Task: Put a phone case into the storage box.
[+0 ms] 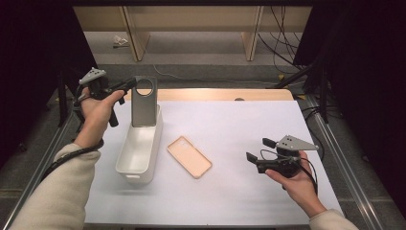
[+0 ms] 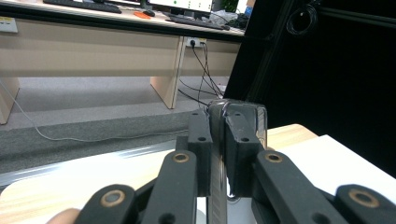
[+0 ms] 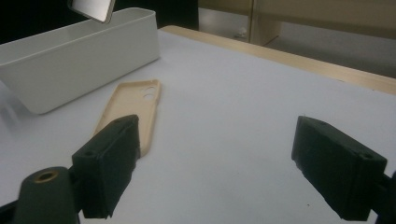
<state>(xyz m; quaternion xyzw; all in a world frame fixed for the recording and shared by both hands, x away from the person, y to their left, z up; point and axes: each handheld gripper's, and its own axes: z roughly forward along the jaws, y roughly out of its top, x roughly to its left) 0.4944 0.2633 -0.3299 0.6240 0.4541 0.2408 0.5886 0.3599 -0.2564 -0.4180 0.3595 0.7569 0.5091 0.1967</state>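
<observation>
White matte table (image 1: 239, 124), long glossy bin (image 1: 139, 153), flat grey case (image 1: 143, 103).

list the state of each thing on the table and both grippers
grey phone case: upright, held at its top edge, lower end in the bin
left gripper: shut on the grey phone case
white bin: upright, open top, on the table
beige phone case: lying flat on the table, hollow side up, untouched
right gripper: open, holding nothing, apart from the beige phone case

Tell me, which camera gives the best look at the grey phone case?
The high view: the grey phone case stands upright over the white bin, whole. The left gripper view shows its thin edge between jaws; the right gripper view, one corner.
</observation>
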